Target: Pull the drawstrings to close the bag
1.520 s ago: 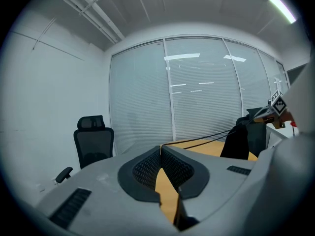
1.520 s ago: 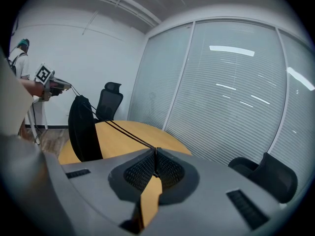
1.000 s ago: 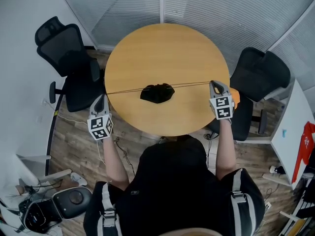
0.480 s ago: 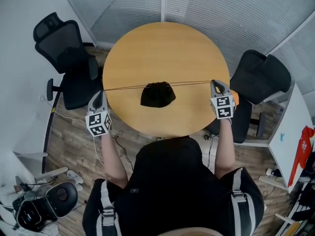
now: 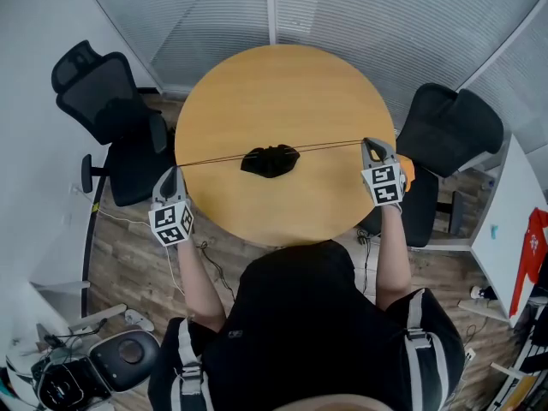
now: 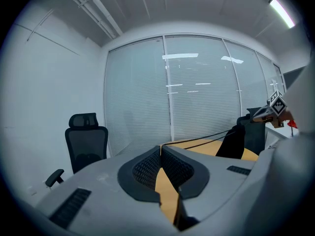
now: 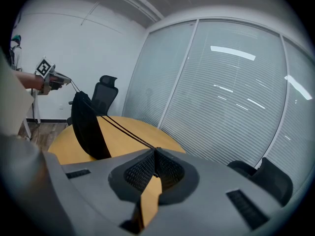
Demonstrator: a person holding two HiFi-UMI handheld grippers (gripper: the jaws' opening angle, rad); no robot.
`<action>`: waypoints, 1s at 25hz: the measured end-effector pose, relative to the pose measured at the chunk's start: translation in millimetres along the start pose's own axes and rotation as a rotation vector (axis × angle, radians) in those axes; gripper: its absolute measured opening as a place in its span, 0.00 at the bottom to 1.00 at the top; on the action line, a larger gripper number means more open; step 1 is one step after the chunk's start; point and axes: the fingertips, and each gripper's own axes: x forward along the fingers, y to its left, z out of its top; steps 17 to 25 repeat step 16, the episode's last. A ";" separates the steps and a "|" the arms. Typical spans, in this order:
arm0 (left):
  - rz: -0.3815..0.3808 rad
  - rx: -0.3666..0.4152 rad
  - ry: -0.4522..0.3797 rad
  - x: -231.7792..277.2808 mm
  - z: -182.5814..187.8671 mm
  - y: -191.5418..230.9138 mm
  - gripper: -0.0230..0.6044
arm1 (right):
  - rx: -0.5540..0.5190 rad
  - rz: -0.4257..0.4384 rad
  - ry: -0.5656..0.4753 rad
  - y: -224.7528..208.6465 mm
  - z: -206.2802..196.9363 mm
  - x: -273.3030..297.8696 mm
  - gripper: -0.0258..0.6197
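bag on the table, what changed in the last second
The bag bunched a little flatter and smaller over the middle of the table; little else moved. The left claw and right claw stayed shut on the drawstrings, which stayed taut between opposite table edges.

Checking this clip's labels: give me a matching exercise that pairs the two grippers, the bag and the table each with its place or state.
Things:
1. left gripper
2. right gripper
3. bag
4. table

Places or states:
A. round, light wood colour
B. shut on a drawstring at the table's right edge
C. black, mid-table, between the two grippers
D. shut on a drawstring at the table's left edge

Pairs: 1-D, 2-B, 3-C, 4-A
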 end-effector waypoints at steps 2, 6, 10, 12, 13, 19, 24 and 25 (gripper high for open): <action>-0.007 -0.003 -0.002 1.8 -0.4 -2.0 0.07 | 0.003 -0.001 0.004 -0.6 -3.0 -2.0 0.13; -0.020 -0.002 -0.006 3.2 -1.0 -7.7 0.07 | 0.007 -0.004 0.015 -1.7 -11.0 -6.4 0.13; -0.024 -0.003 -0.001 2.5 -3.5 -7.9 0.07 | 0.003 0.001 0.026 0.8 -15.2 -6.4 0.13; -0.027 -0.001 0.002 1.0 -4.7 -6.0 0.07 | 0.001 0.003 0.026 3.1 -14.1 -5.9 0.13; -0.028 0.000 0.003 -0.3 -5.4 -4.2 0.07 | 0.000 0.005 0.025 4.9 -13.1 -5.8 0.13; -0.025 -0.001 0.007 -4.6 -8.1 2.0 0.07 | -0.003 0.015 0.023 10.9 -9.7 -5.2 0.13; -0.025 -0.001 0.007 -4.6 -8.1 2.0 0.07 | -0.003 0.015 0.023 10.9 -9.7 -5.2 0.13; -0.025 -0.001 0.007 -4.6 -8.1 2.0 0.07 | -0.003 0.015 0.023 10.9 -9.7 -5.2 0.13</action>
